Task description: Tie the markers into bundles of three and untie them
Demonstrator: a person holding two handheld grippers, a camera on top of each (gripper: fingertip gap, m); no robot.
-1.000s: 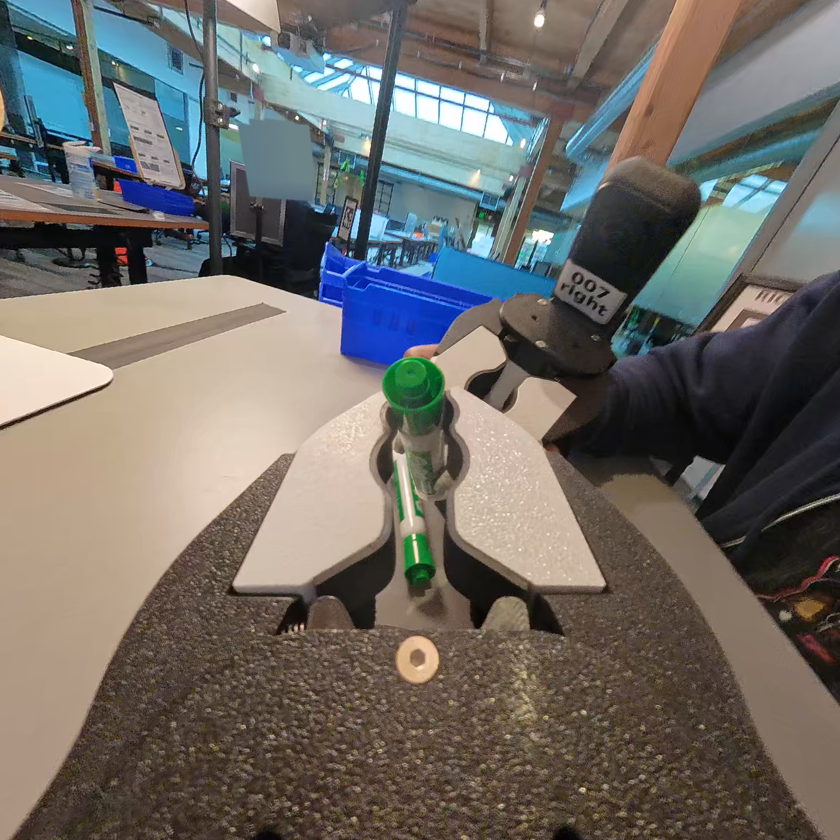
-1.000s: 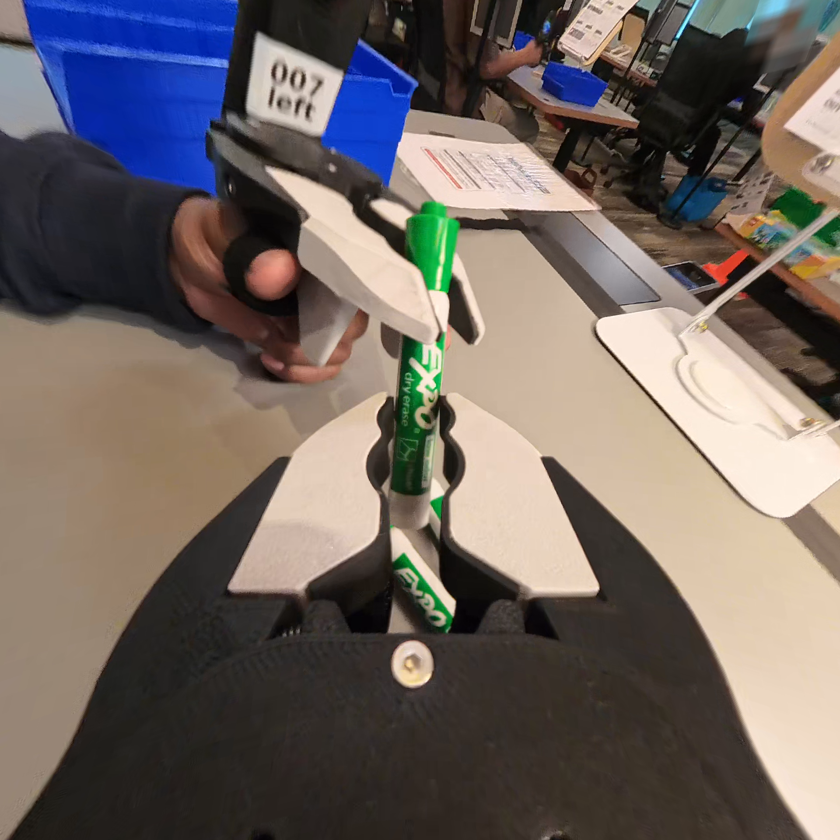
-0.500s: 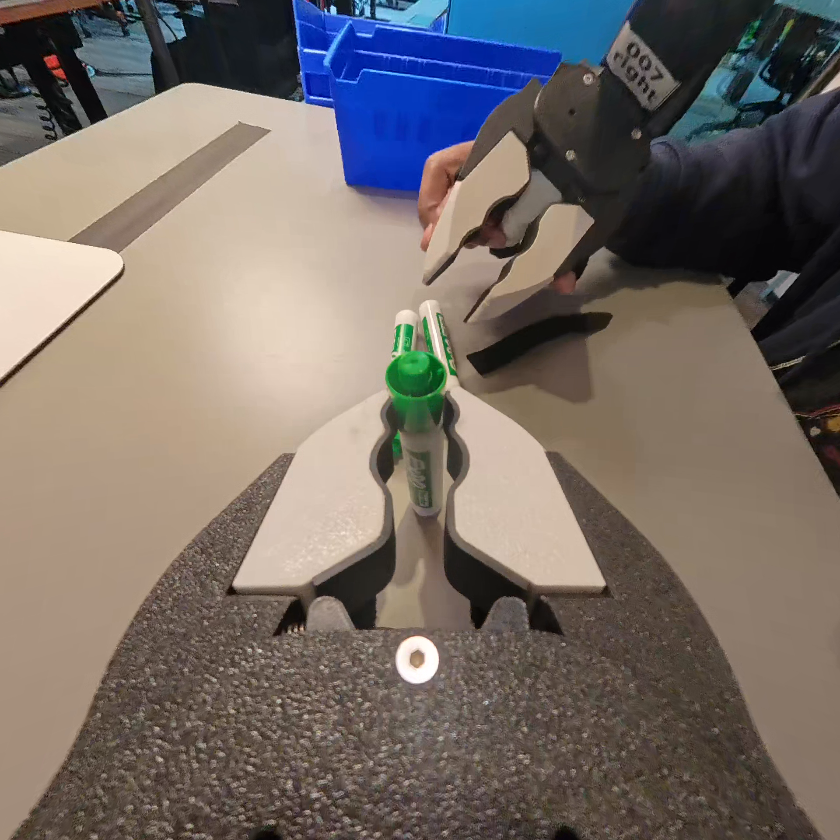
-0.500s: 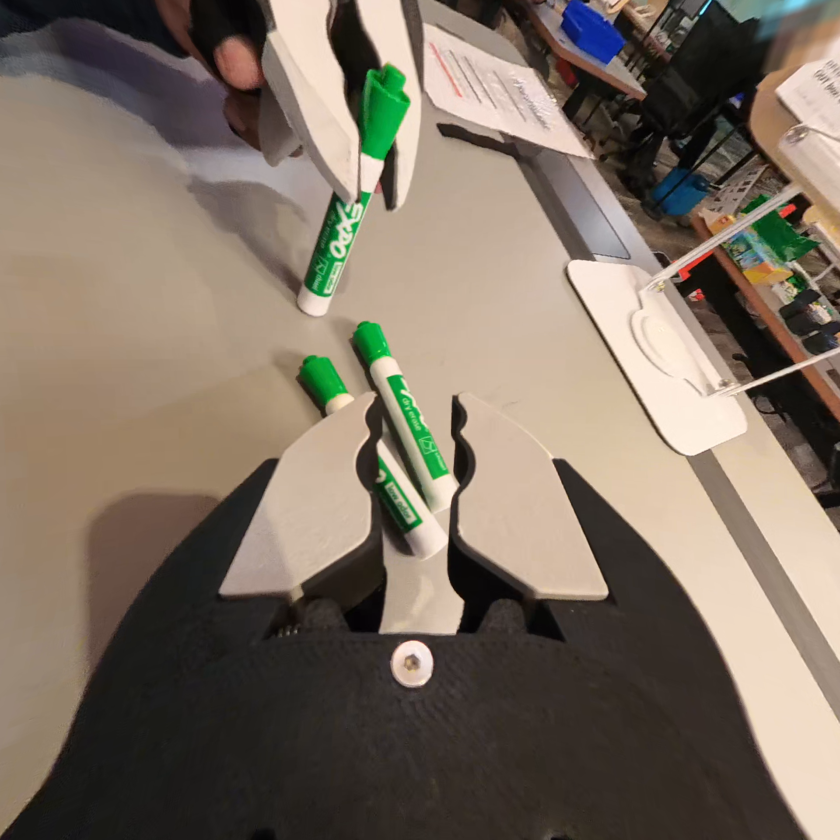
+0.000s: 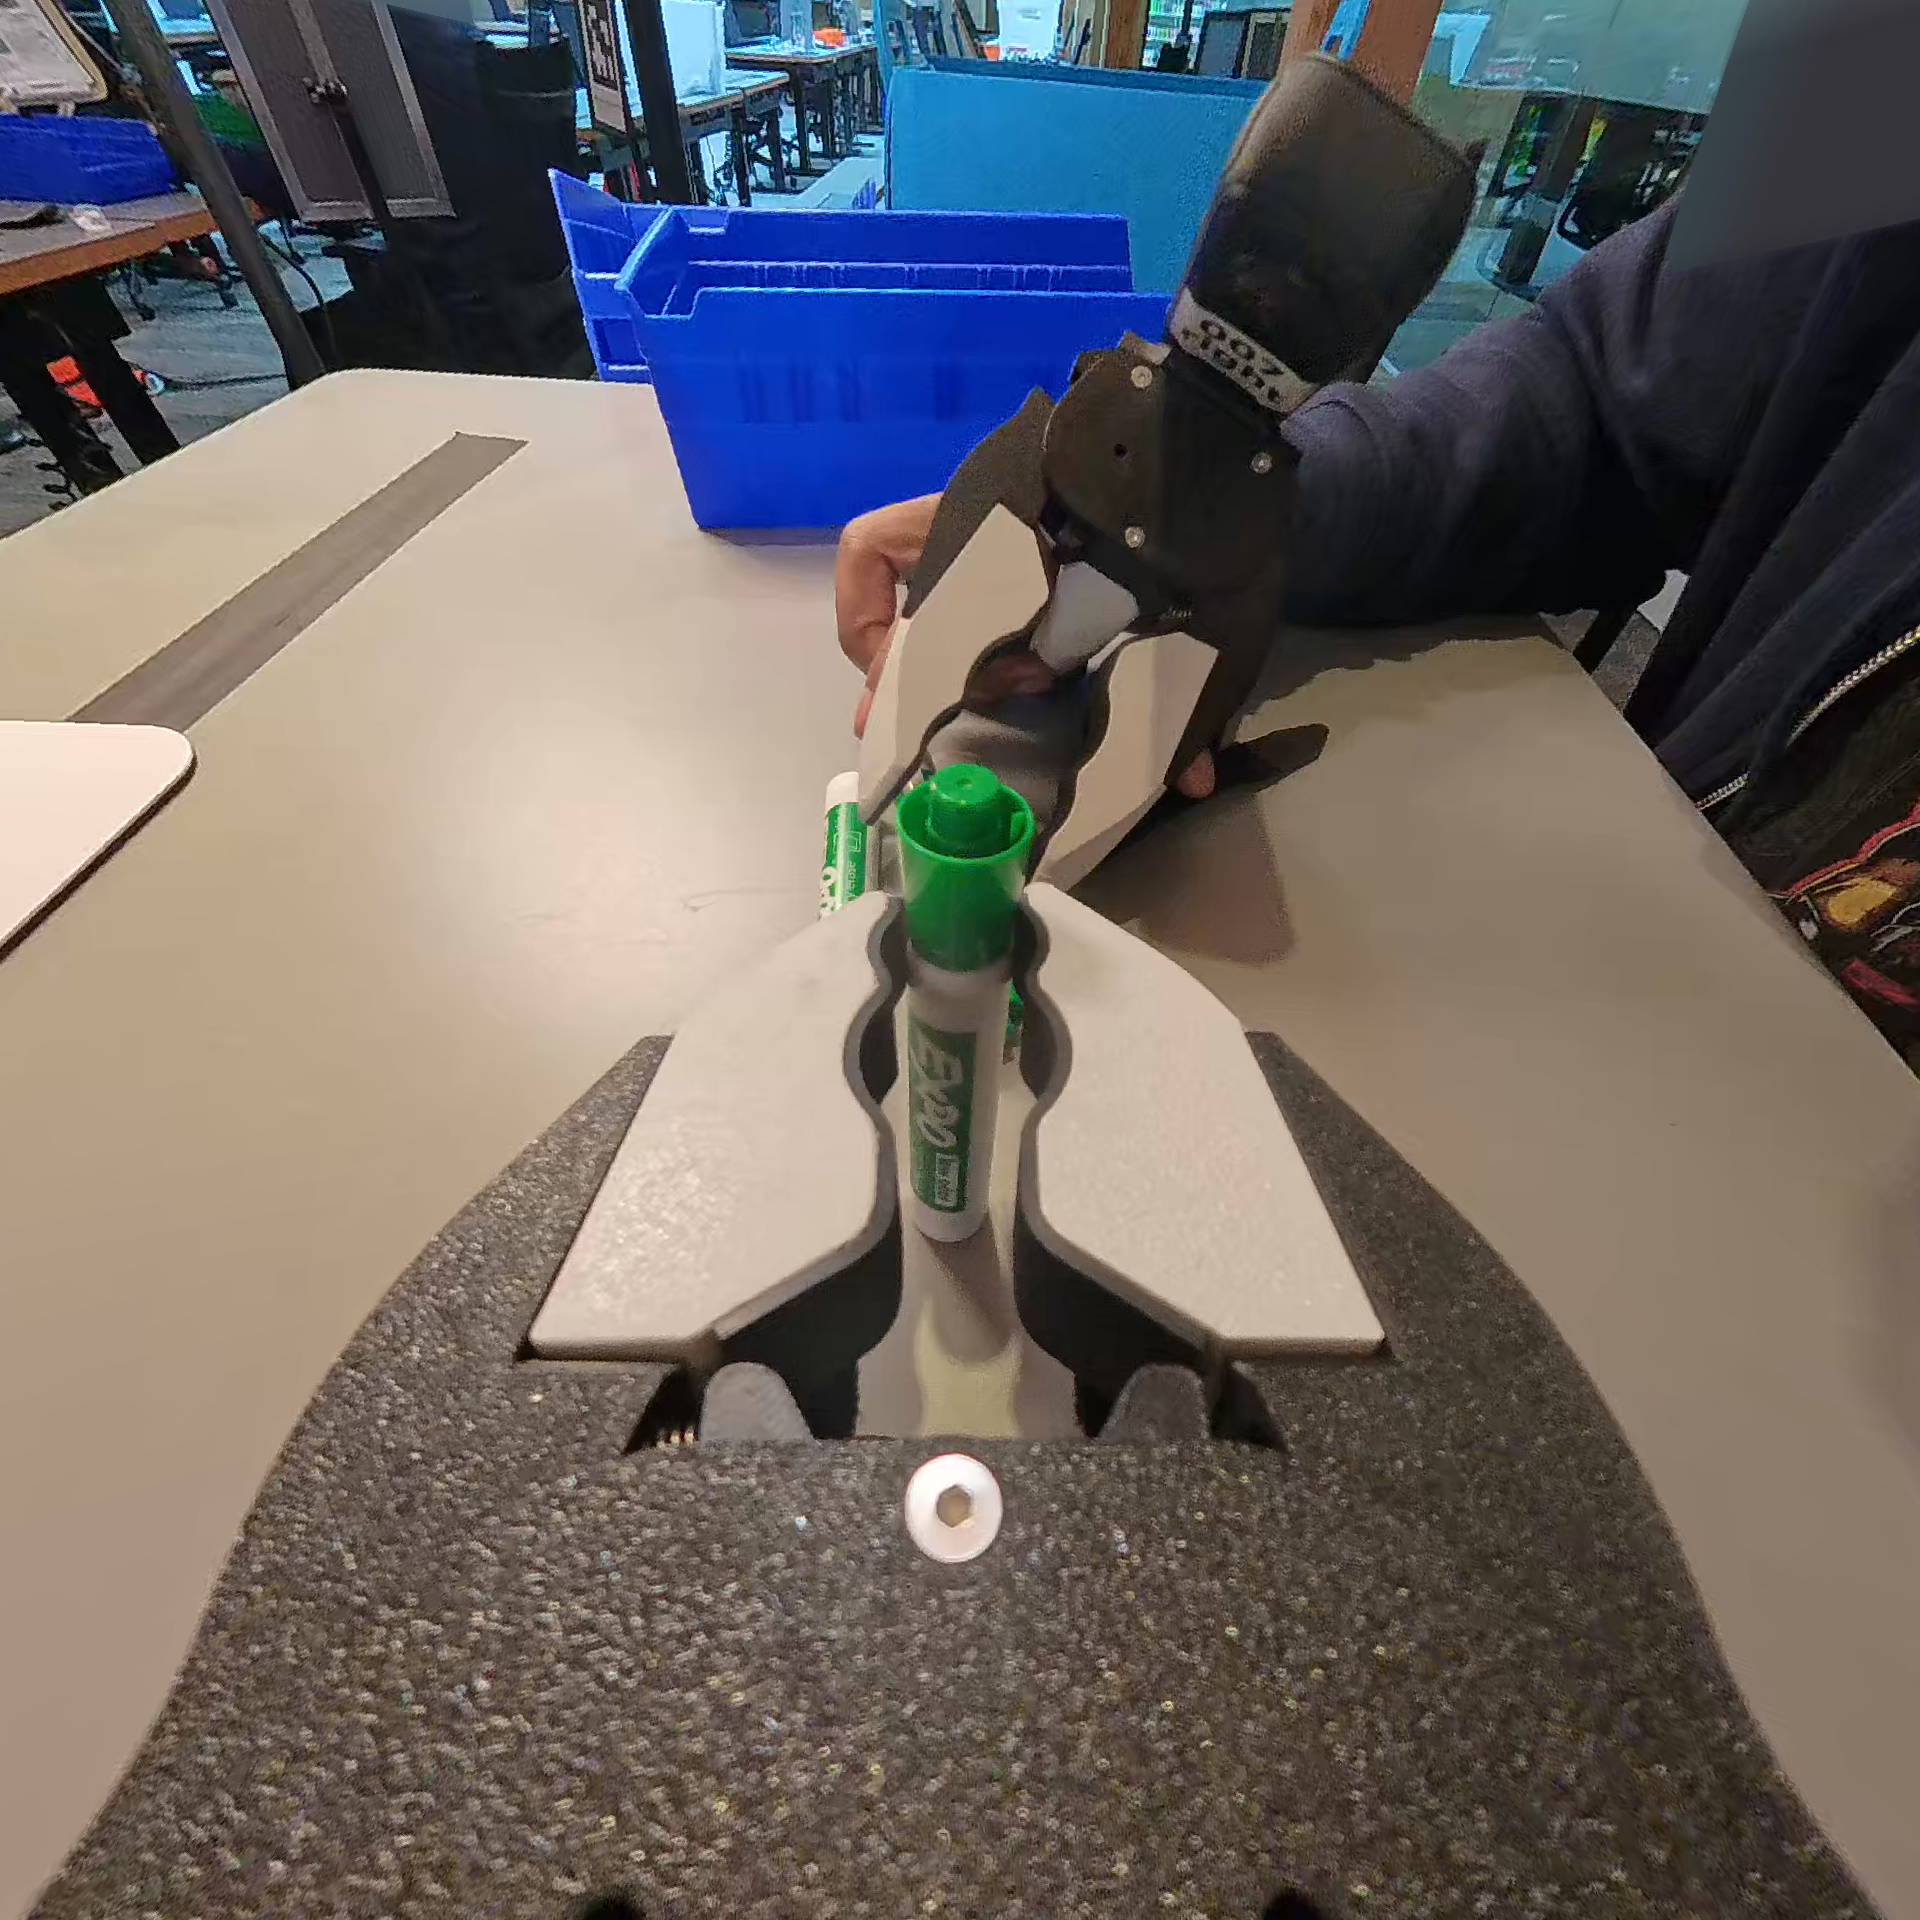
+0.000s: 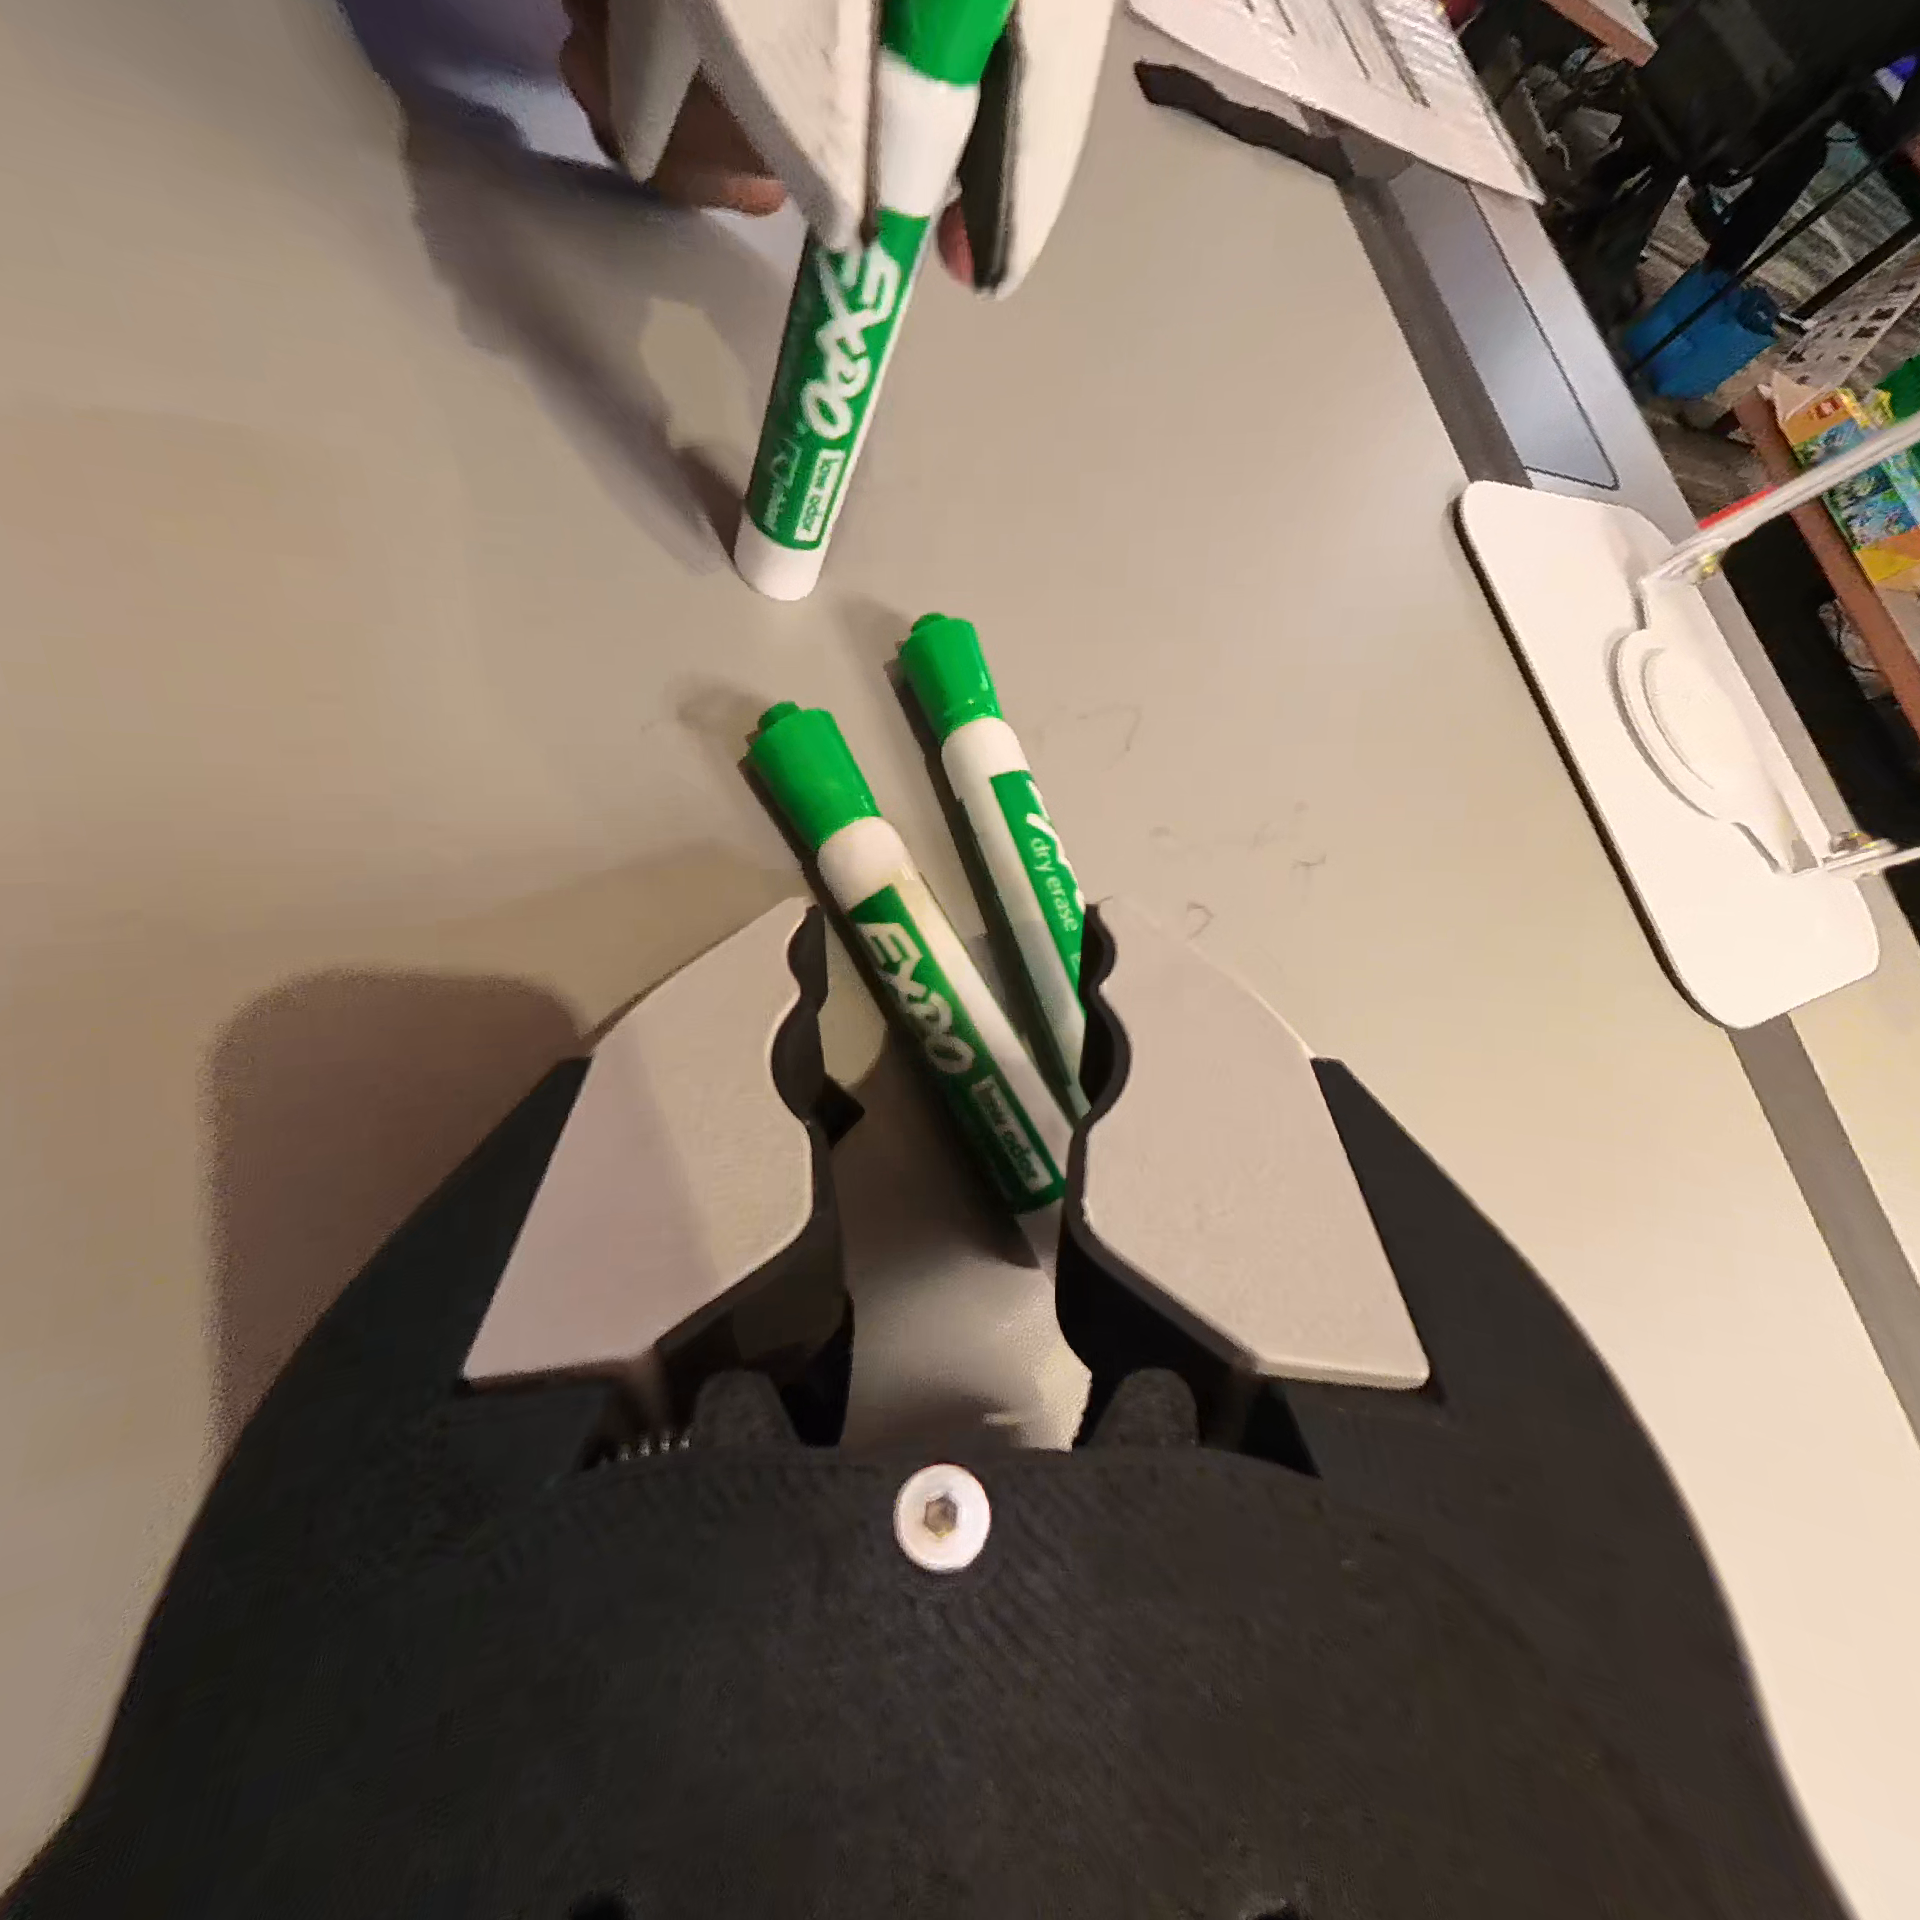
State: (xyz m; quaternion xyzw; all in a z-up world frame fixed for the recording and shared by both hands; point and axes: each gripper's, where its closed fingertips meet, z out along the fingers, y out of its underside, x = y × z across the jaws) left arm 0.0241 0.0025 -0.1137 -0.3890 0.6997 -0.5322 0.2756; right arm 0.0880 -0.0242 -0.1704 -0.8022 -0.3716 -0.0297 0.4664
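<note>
L gripper (image 5: 961,914) is clamped on a green-capped marker (image 5: 951,1049), both pads pinching it right at the cap/barrel joint; the cap sticks up past the fingertips and the white barrel w/ green label hangs down between the fingers toward the palm. In the R wrist view that same marker (image 6: 821,374) hangs steeply below the L fingers (image 6: 800,135), white butt end low near the table (image 6: 312,520) and just short of the two loose markers; can't tell if it touches the top. R gripper (image 6: 951,935) is spread wide, gripping nothing: two more green markers lie flat on the table in and ahead of its gap, caps pointing away from the palm. One marker (image 6: 914,977) runs diagonally from beyond the left fingertip back toward the right finger's inner edge; the other (image 6: 997,821) lies just beside it, its rear part right along the right finger, touching or not is unclear. They converge near the right finger, caps apart. From the L view, the R fingers (image 5: 935,675) point down just beyond the held cap. A black strap (image 5: 1268,753) lies on the table past the R gripper; a blue bin (image 5: 883,395) stands well beyond.
</note>
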